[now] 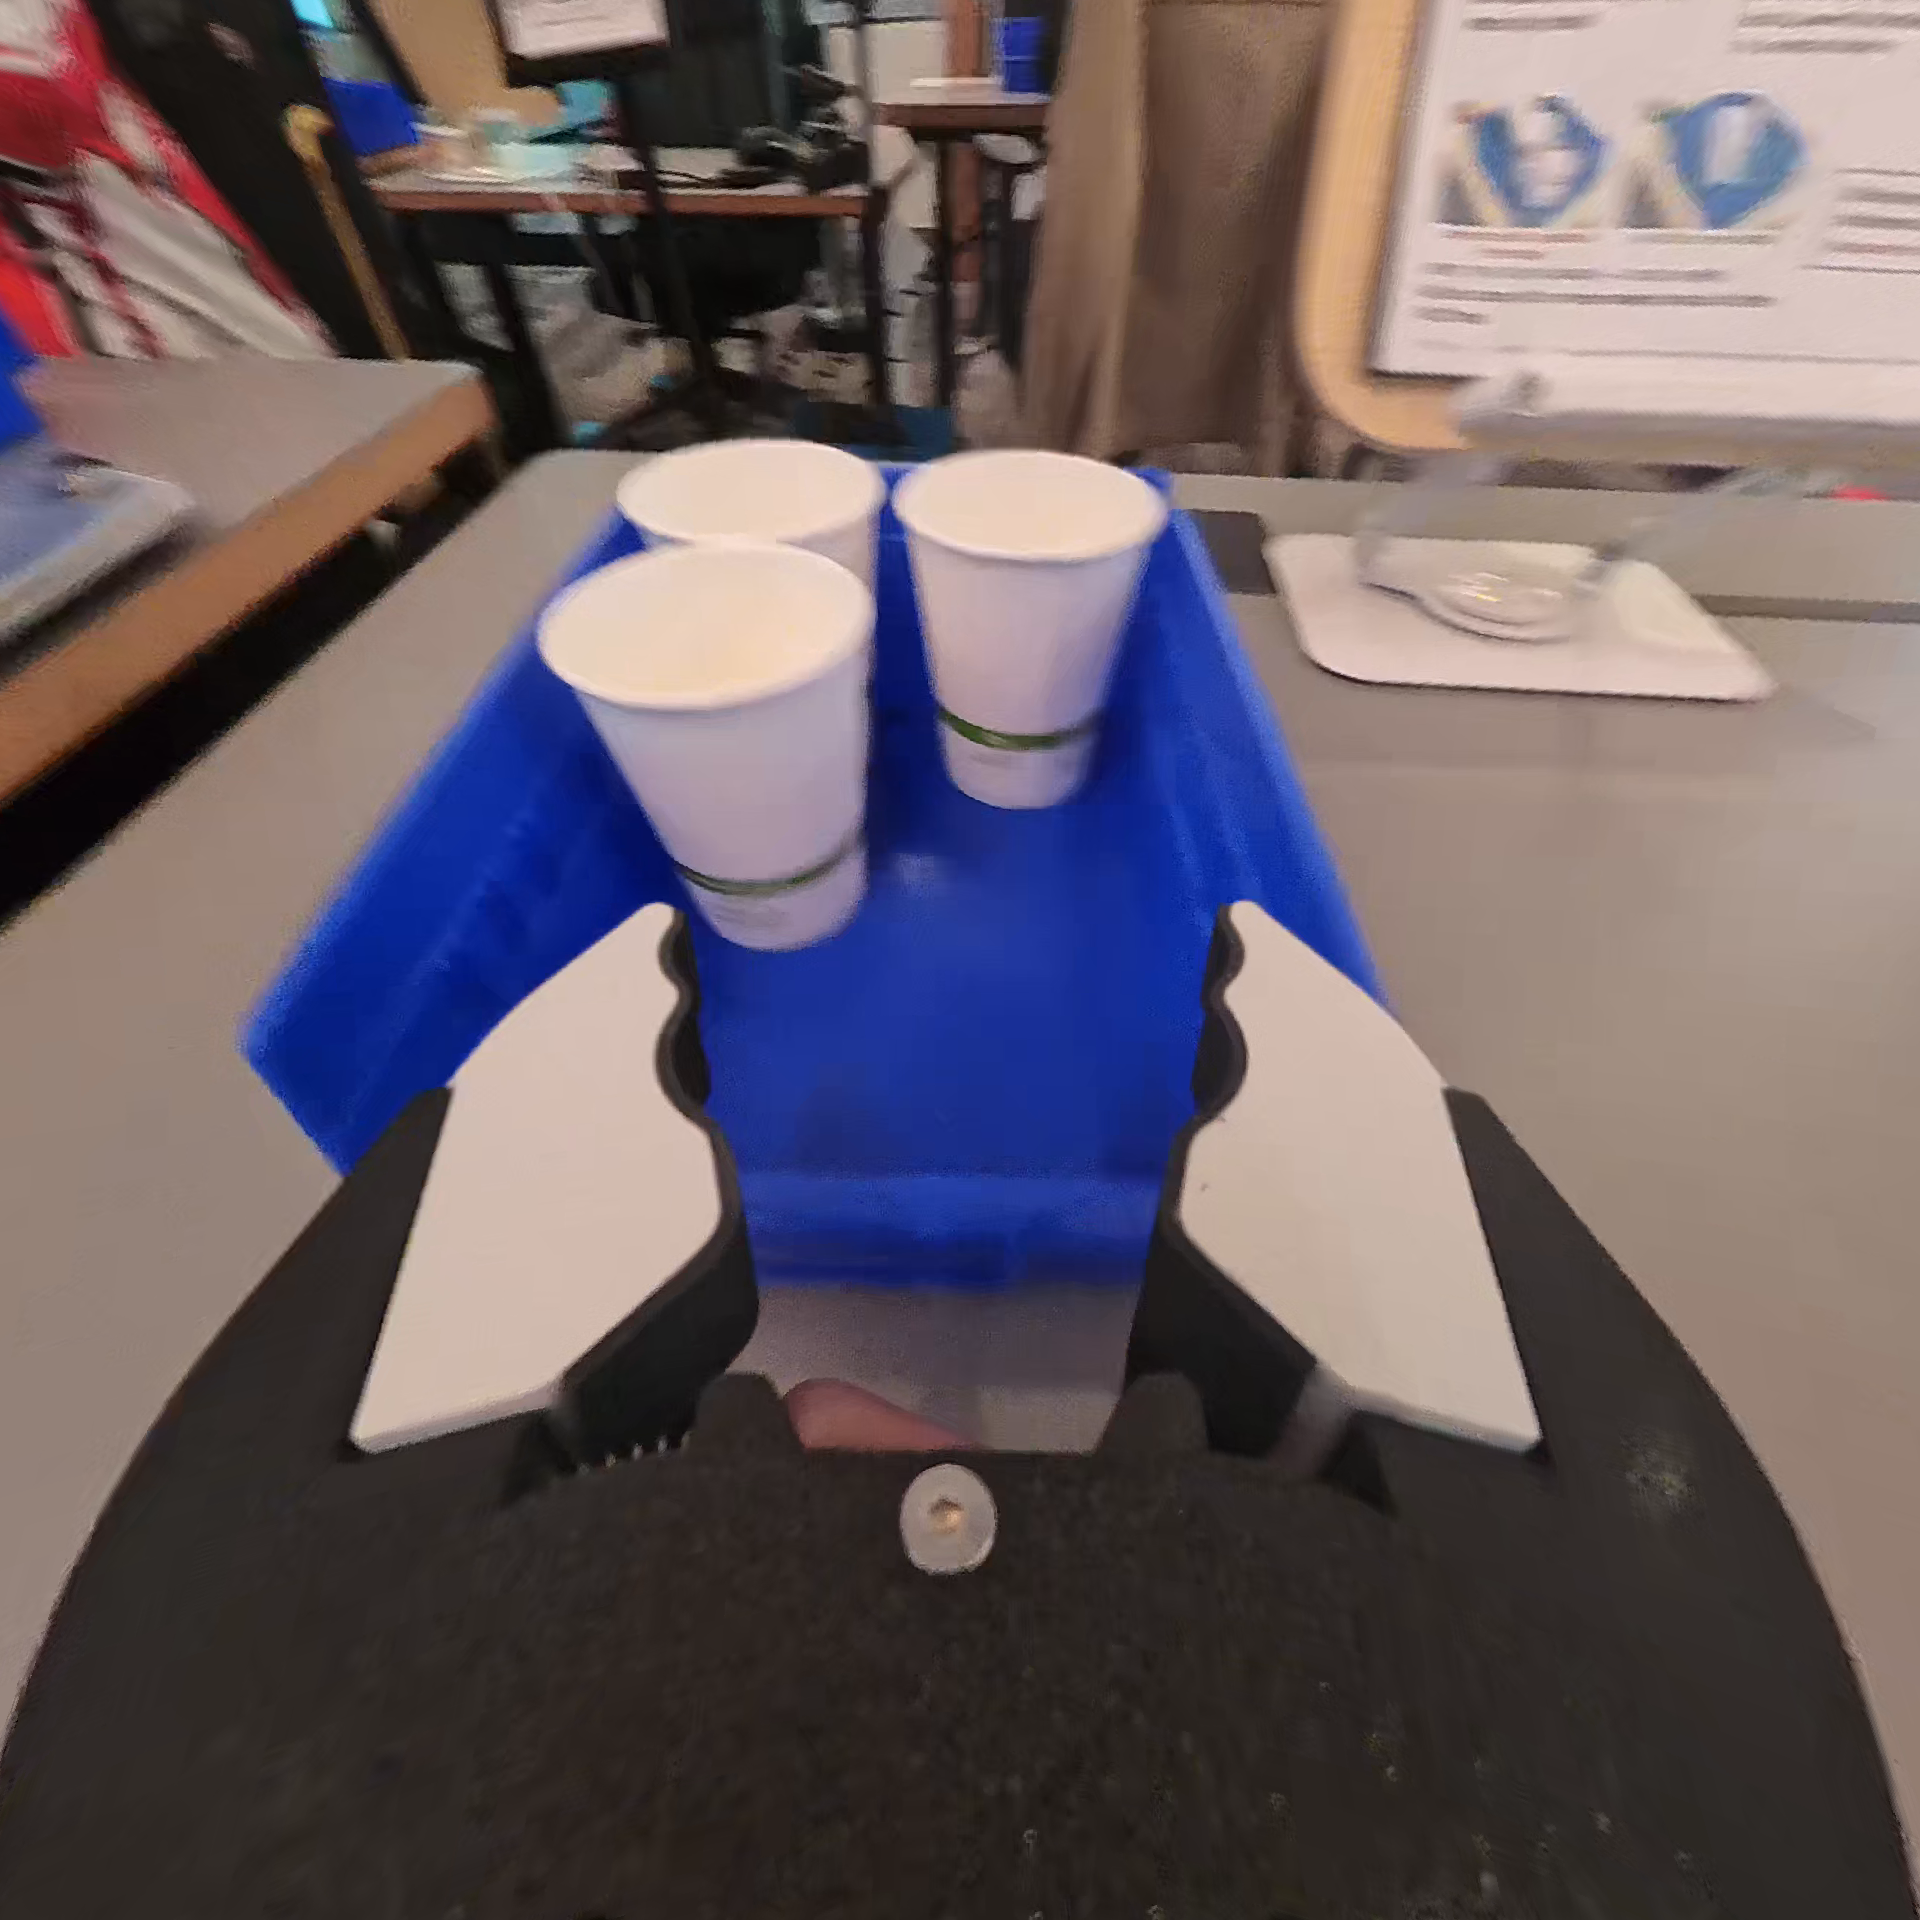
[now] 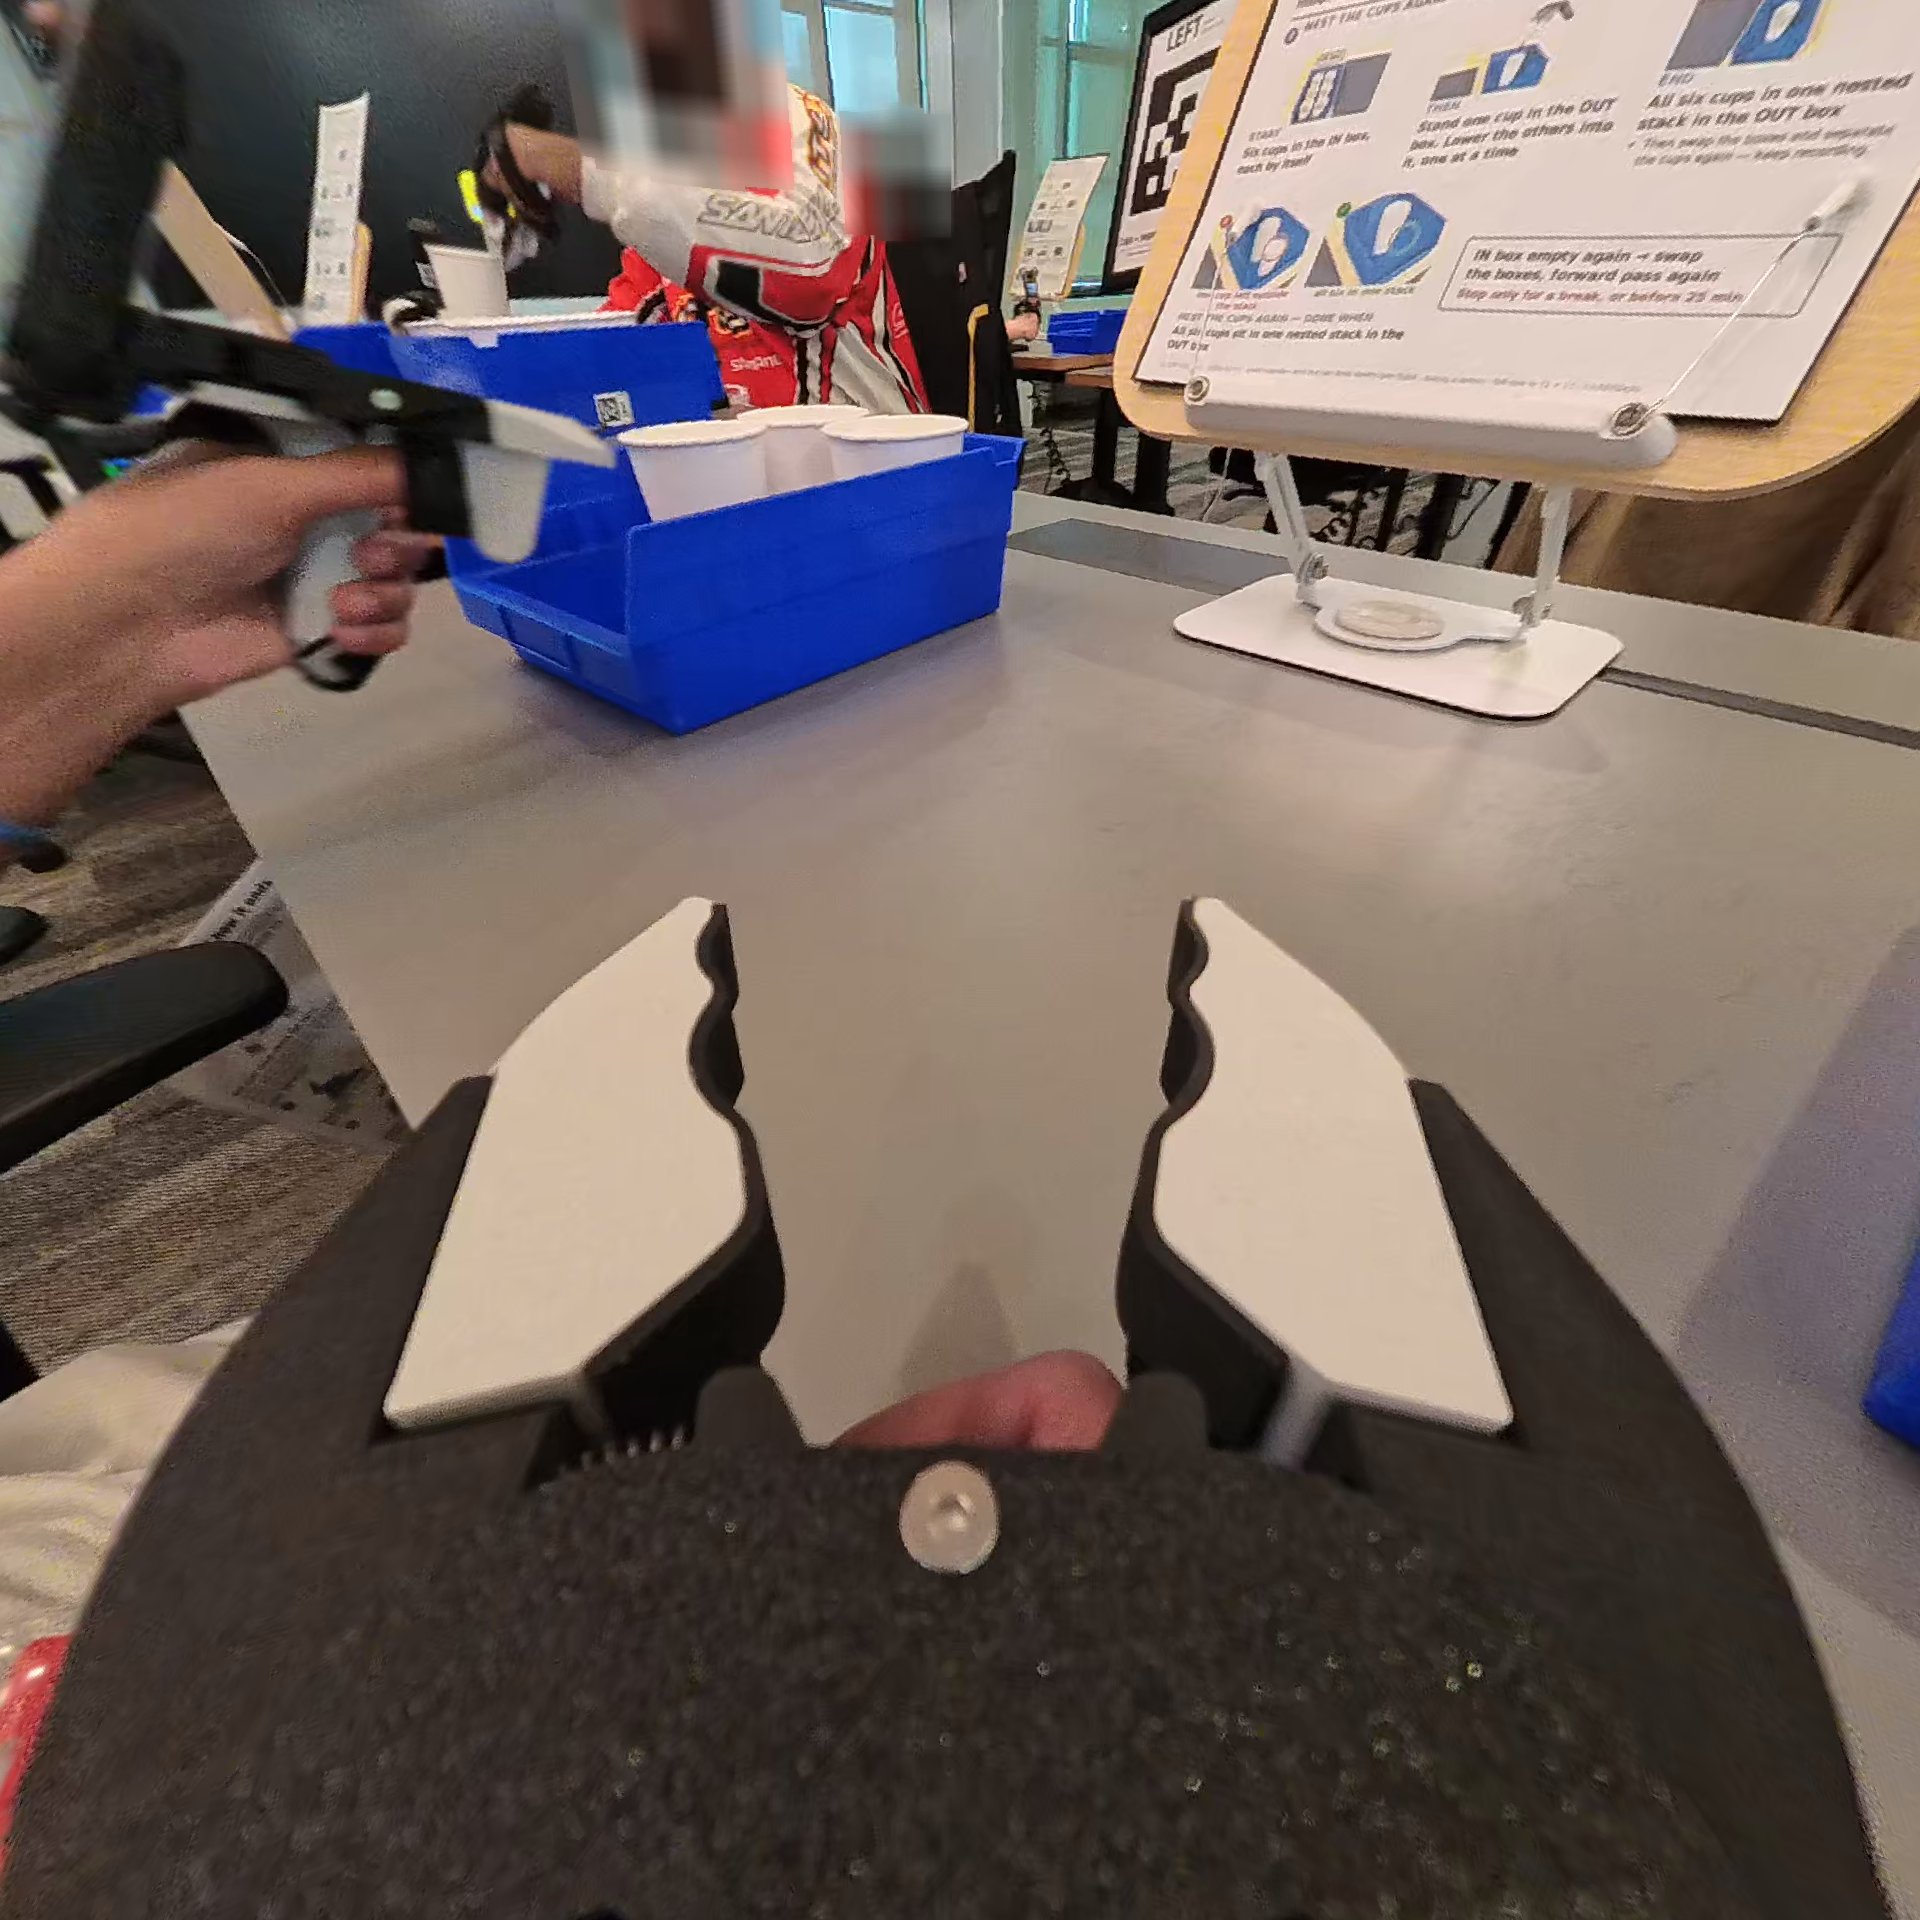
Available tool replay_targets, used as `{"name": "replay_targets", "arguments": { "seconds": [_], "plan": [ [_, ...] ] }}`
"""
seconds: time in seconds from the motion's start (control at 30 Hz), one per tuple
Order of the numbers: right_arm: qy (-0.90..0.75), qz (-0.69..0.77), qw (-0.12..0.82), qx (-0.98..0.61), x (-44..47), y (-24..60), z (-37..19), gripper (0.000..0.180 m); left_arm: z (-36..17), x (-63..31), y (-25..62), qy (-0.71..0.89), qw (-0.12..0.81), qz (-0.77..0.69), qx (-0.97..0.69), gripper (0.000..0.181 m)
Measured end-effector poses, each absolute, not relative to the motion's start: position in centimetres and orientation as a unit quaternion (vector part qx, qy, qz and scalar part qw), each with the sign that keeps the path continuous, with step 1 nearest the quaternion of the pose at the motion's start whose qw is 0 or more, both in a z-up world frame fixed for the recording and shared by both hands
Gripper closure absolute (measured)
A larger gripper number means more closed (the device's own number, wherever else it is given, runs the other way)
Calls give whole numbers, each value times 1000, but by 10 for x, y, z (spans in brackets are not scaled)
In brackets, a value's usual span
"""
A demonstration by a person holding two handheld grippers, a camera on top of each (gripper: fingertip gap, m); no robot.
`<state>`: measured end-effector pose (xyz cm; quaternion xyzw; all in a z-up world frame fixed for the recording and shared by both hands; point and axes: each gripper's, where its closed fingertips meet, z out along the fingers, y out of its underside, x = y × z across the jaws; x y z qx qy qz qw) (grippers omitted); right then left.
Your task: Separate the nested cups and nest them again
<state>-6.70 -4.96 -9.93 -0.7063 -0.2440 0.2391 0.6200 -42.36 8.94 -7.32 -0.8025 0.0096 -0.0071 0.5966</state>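
Left gripper, jaws wide, empty, at near end of blue bin; three white cups upright at bin's far end; right gripper wide, empty, well apart from bin

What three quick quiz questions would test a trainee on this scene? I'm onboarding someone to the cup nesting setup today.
1. True or false: the left gripper is shut on a cup.
2. How many white paper cups stand in the blue bin: A) two, B) three, C) six?
3. What lies under the right gripper?

Key
1. False. Its jaws stand open with nothing between them, in front of the near cup.
2. B. Beside the near cup are the right cup and the far cup, each standing by itself.
3. Bare grey table; its jaws are open and empty.
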Motion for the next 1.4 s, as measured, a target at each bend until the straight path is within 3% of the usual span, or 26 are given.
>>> {"name": "replay_targets", "arguments": {
  "seconds": [0.1, 0.37, 0.73, 0.87, 1.03, 1.27, 1.4],
  "plan": [
    [-237, 278, 608, -705, -72, -55, -99, 102, -70, -449, 132, -32, 595, 36, -802, 87],
    [-216, 361, 568, -707, -80, -63, -100, 104, -102, -482, 201, -127, 489, 118, -855, 78],
    [-225, 353, 564, -712, -82, -64, -103, 106, -107, -509, 223, -165, 492, 145, -843, 84],
    [-218, 355, 568, -710, -76, -61, -101, 108, -89, -492, 209, -139, 522, 82, -838, 85],
    [-219, 349, 588, -696, -55, -53, -86, 106, -27, -460, 166, 4, 598, 8, -801, 86],
    [-350, 430, 536, -637, -70, -55, -45, 101, 18, -338, 69, 324, 550, -222, -737, 86],
    [-398, 453, 511, -612, -101, -42, -13, 95, 9, -262, 17, 469, 478, -293, -683, 85]
  ]
}}
